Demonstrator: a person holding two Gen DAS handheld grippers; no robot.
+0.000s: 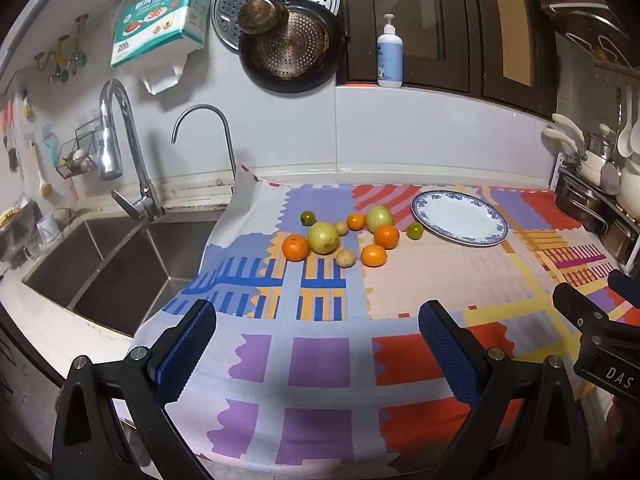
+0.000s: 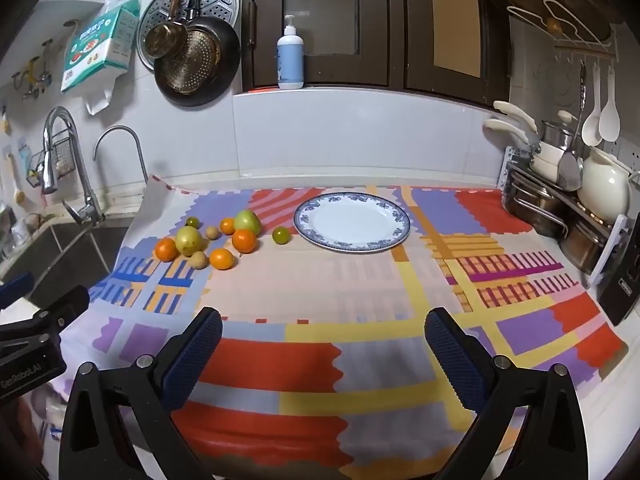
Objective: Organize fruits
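Above the patterned cloth (image 2: 320,280):
Left gripper (image 1: 318,344): jaws spread wide, holding nothing.
Right gripper (image 2: 324,350): spread wide, touching nothing.

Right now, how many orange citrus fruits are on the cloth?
4. One round orange citrus fruit at the cluster's left edge, a smaller one at the back, one beside the right pale green fruit, one nearest the camera. None looks hidden.

Ahead and left of the right gripper (image 2: 322,350), a loose cluster of fruits (image 2: 212,240) lies on the cloth: four oranges, two pale green apples, two small tan ones, two small green ones. The white blue-rimmed plate (image 2: 352,222) lies bare straight ahead.
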